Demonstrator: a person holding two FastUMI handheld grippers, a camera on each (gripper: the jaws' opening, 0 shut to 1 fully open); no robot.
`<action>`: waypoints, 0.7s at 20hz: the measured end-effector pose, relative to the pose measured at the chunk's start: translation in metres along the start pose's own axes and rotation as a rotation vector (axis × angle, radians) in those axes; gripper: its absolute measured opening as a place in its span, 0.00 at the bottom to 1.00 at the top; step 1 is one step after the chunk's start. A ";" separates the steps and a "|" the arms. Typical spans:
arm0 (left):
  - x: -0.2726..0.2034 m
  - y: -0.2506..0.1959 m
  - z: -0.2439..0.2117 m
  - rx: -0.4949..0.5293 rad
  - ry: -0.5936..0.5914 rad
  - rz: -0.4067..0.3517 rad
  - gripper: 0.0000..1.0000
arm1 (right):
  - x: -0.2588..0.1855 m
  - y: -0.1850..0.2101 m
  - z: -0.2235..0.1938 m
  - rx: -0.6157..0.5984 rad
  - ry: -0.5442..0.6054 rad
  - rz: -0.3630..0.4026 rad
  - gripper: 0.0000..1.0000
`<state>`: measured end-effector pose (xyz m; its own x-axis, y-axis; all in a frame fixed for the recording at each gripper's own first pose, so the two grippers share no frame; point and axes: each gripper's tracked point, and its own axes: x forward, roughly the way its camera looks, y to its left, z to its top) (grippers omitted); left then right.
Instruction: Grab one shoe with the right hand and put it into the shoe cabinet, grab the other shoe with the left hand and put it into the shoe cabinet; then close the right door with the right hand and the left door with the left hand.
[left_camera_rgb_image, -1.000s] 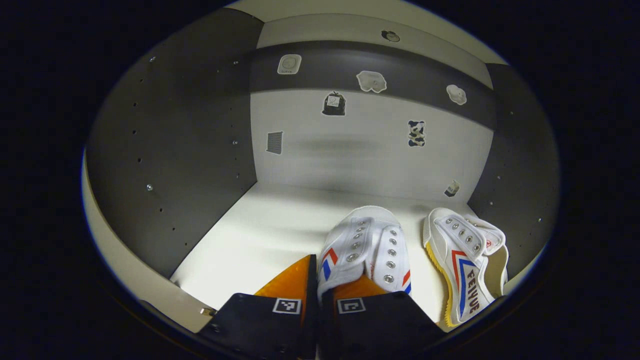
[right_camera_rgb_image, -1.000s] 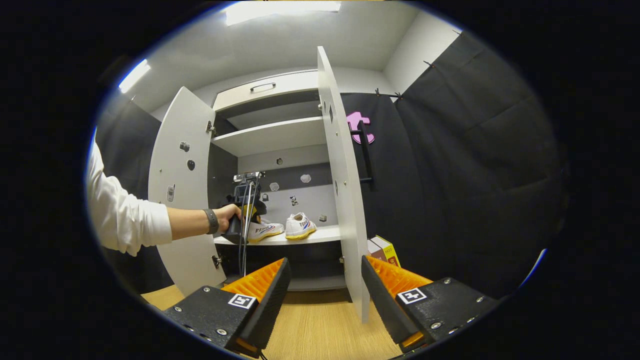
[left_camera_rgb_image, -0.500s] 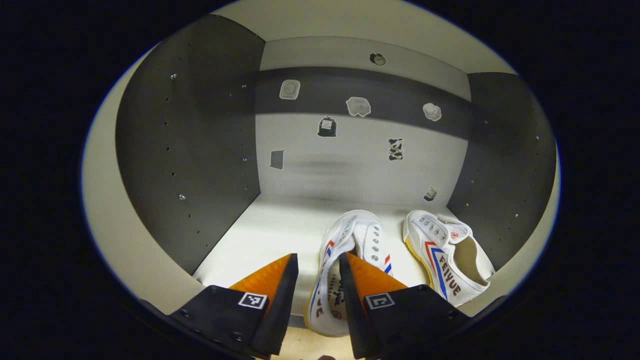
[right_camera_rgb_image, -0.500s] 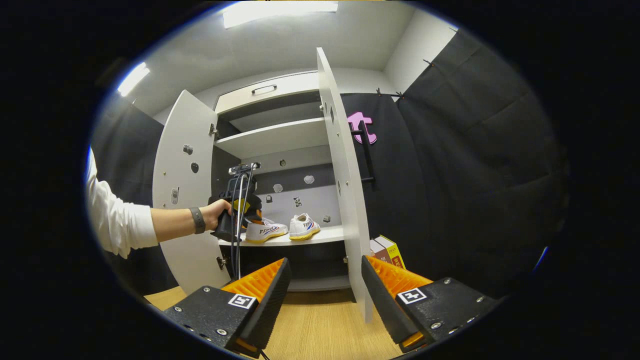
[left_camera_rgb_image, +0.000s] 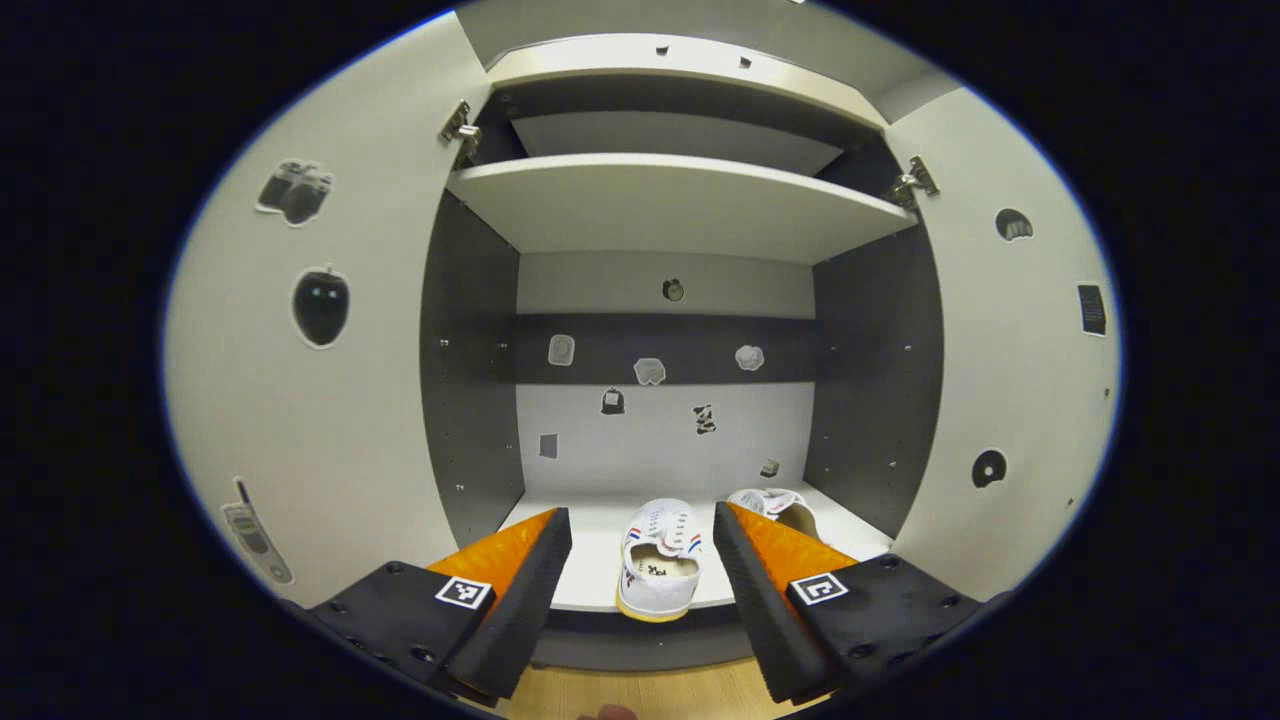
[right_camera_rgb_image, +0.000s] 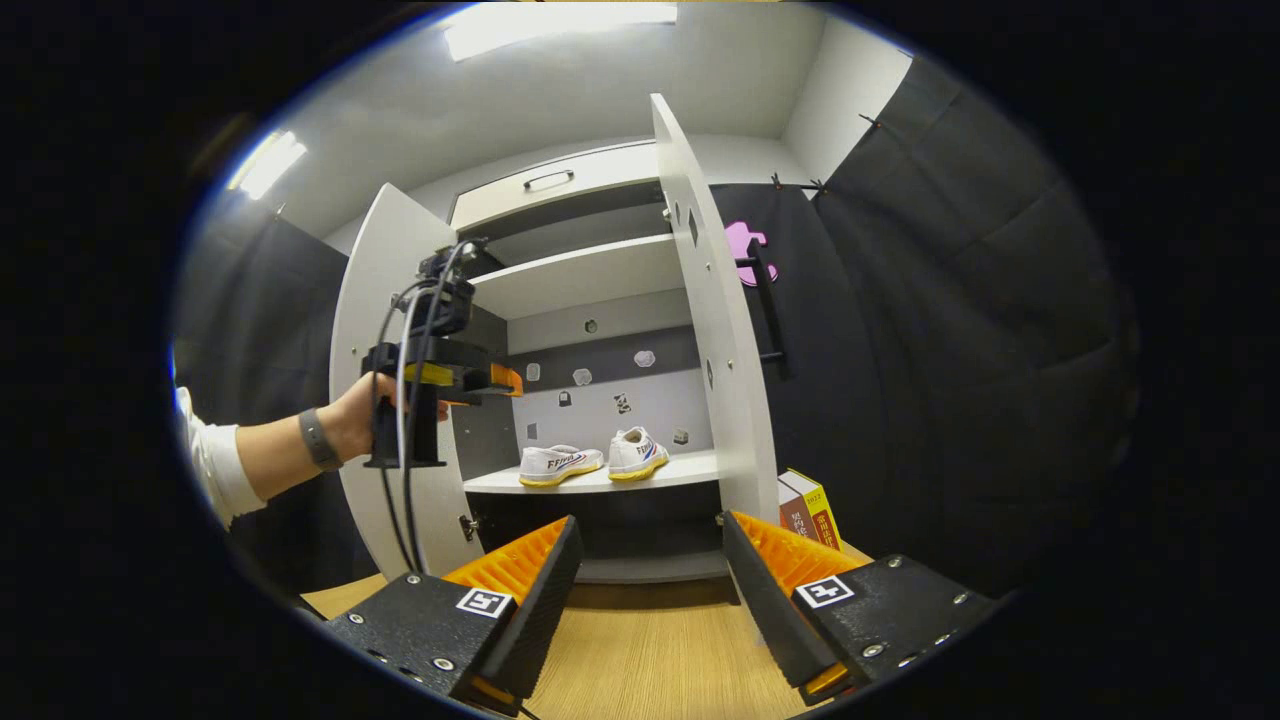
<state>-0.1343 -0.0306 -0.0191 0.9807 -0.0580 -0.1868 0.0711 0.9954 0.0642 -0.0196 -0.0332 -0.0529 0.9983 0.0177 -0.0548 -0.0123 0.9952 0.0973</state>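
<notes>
We see the left gripper (left_camera_rgb_image: 640, 580) wide open, empty, now withdrawn from the left shoe (left_camera_rgb_image: 660, 560); heel toward it, lengthwise ahead on the shelf (left_camera_rgb_image: 590, 585). Right shoe (left_camera_rgb_image: 775, 503) probably parallel. Right gripper (right_camera_rgb_image: 645, 580) open, empty.

Two boxes (right_camera_rgb_image: 812, 508) stand upright on the wood floor (right_camera_rgb_image: 640, 660) against the black cloth (right_camera_rgb_image: 950, 350) (their labels too small to read); ceiling lights (right_camera_rgb_image: 560, 15) glow above, and a drawer (right_camera_rgb_image: 550, 185) sits shut.
</notes>
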 end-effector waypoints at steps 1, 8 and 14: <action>-0.022 0.001 -0.002 -0.002 -0.031 0.000 0.93 | 0.001 0.003 0.000 0.002 0.001 0.010 0.87; -0.143 0.020 -0.062 -0.063 -0.073 0.053 0.94 | 0.004 0.016 0.001 -0.011 0.001 0.044 0.89; -0.212 0.028 -0.128 -0.100 -0.087 0.106 0.96 | -0.002 0.022 -0.014 -0.009 0.036 0.044 0.91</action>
<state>-0.3639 0.0198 -0.1028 0.9942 0.0454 -0.0979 -0.0475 0.9987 -0.0198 -0.0229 -0.0104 -0.0651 0.9942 0.0645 -0.0860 -0.0566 0.9942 0.0912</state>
